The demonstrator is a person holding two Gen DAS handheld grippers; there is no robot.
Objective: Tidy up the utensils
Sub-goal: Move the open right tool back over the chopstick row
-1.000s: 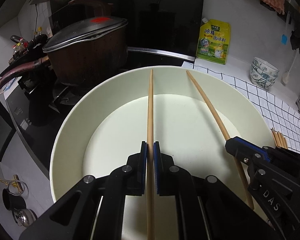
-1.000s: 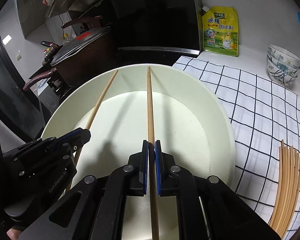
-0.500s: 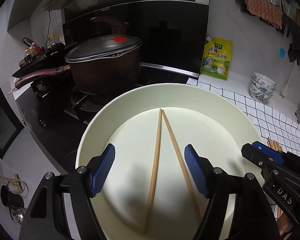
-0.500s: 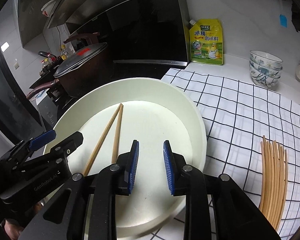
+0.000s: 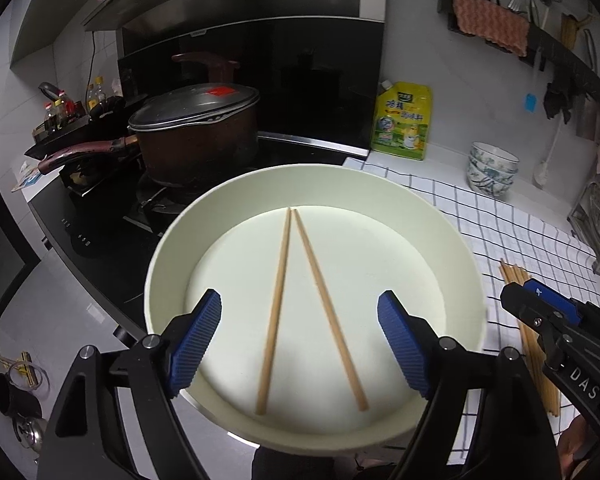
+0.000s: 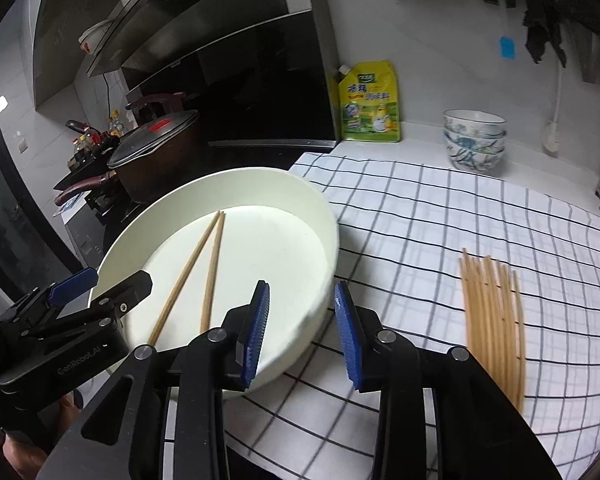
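1. Your left gripper [image 5: 300,344] was clamped on 1 chopstick a second ago; now its jaws are opening wide and nothing sits between the pads, only the dish floor below them.
2. Your right gripper [image 6: 300,332] has let go too: its jaws are opening, a narrower gap, with nothing between them but the dish rim beneath.
3. The 2 chopsticks [image 5: 300,300] now lie loose inside the white dish [image 5: 452,240], tips nearly touching at the far end and fanning apart toward the lower middle of the left wrist frame.
4. Both views have pulled back since then; the dish looks smaller and more of the checked cloth [image 6: 440,208] shows.
5. That reads as 1 pair delivered, so this drop looks finished.
6. The remaining chopstick bundle [image 6: 492,312] lies on the bench cloth at the right of the right wrist frame, well apart from the dish.
7. Your next reach is probably there; the sticks lie close together, so singling out 1 may be fiddly.
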